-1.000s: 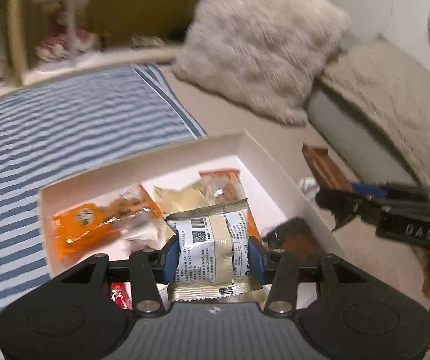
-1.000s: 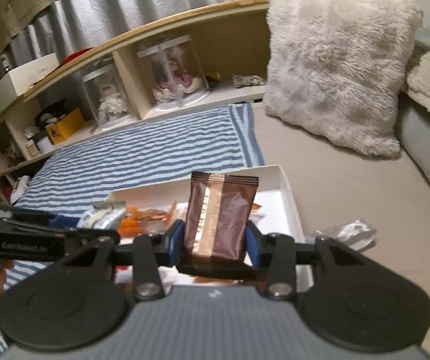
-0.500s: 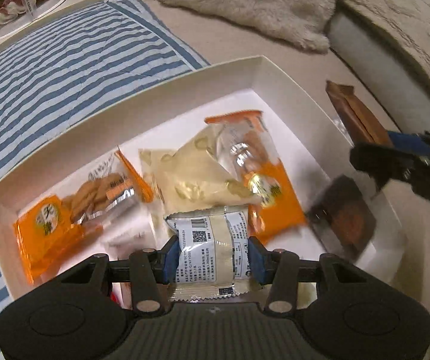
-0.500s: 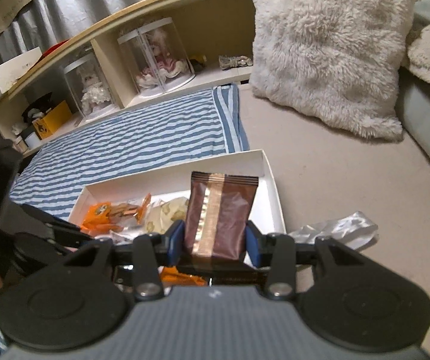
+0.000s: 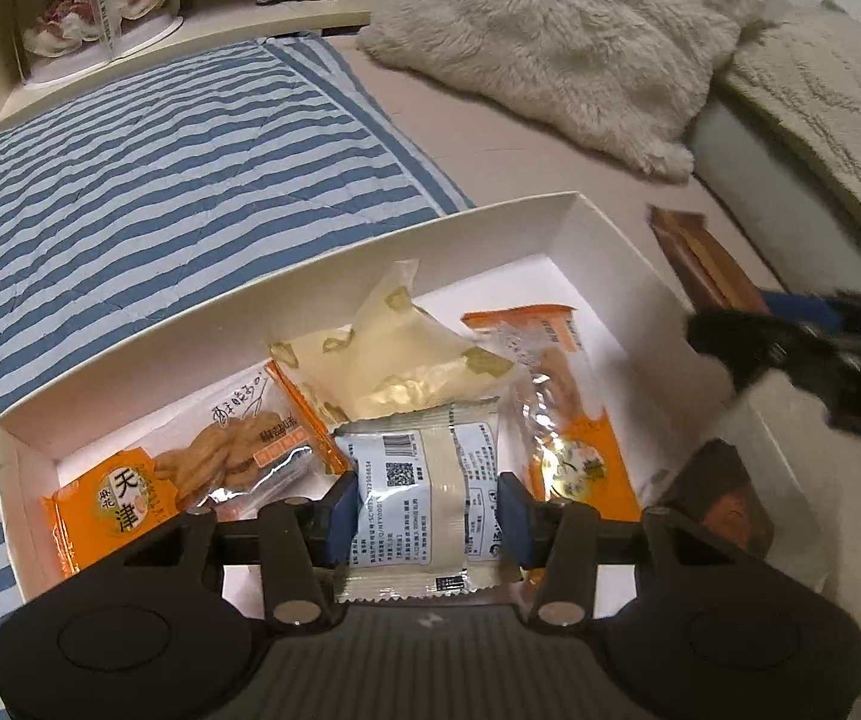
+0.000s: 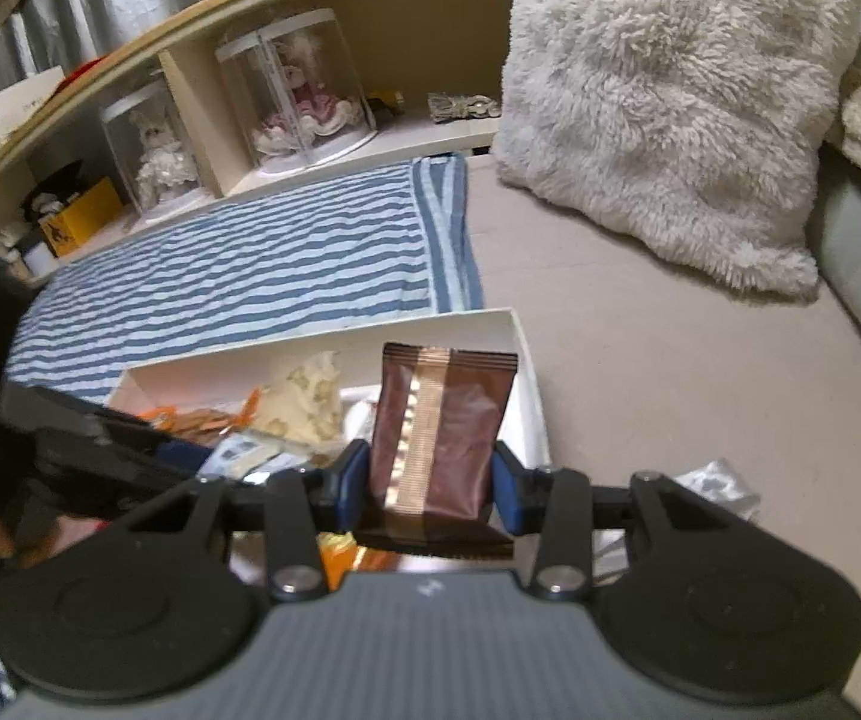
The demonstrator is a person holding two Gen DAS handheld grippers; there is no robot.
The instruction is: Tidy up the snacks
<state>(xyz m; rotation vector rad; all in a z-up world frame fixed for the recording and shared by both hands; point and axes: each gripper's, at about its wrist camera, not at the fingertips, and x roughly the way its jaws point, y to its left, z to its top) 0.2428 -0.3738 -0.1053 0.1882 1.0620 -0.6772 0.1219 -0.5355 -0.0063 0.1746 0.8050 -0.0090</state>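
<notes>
A white snack packet [image 5: 424, 480] with a barcode sits between the blue pads of my left gripper [image 5: 428, 516], low over the white box [image 5: 310, 276]. Its jaws are opening, and the pads still touch the packet's sides. In the box lie two orange packets [image 5: 124, 504] [image 5: 568, 396], a cream packet [image 5: 394, 354] and a brown packet [image 5: 724, 498] in the near right corner. My right gripper [image 6: 430, 480] is shut on an upright brown packet [image 6: 442, 414], just above the box's right end [image 6: 514, 330]. The left wrist view shows that packet [image 5: 700, 264] at the box's right.
The box rests on a beige bed beside a blue striped blanket [image 5: 160, 150]. A fluffy white pillow [image 6: 670, 102] lies behind it. On the bed right of the box is a crumpled silver wrapper [image 6: 712, 480]. Shelves with dolls in clear cases [image 6: 298, 90] line the back.
Both grippers have come down toward the box with their packets. The left gripper's pads stand slightly wider around the white packet. The brown packet is now above the box's right end.
</notes>
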